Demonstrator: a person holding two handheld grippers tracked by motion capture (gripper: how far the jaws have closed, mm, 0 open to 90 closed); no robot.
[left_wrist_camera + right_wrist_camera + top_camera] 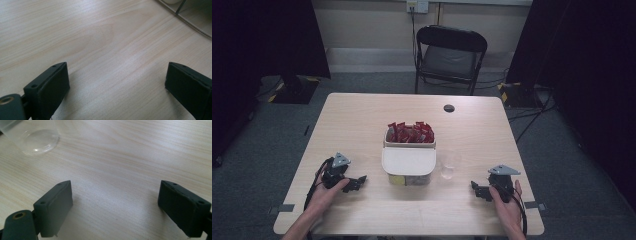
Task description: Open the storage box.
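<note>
Both grippers, left (359, 180) and right (474, 187), resting on tabletop (362, 115), fingers released. Clear plastic cup (449, 164) at right gripper's 11 o'clock: probably light, thin, crushable; best gripped gently mid-wall.

1. Table (362, 120): light wood.
2. Centre: white box (409, 161), red packets (410, 133) in its far compartment.
3. Clear cup (449, 165): just right of the box.
4. Left gripper (356, 183) and right gripper (477, 190): resting on the table, well apart.
</note>
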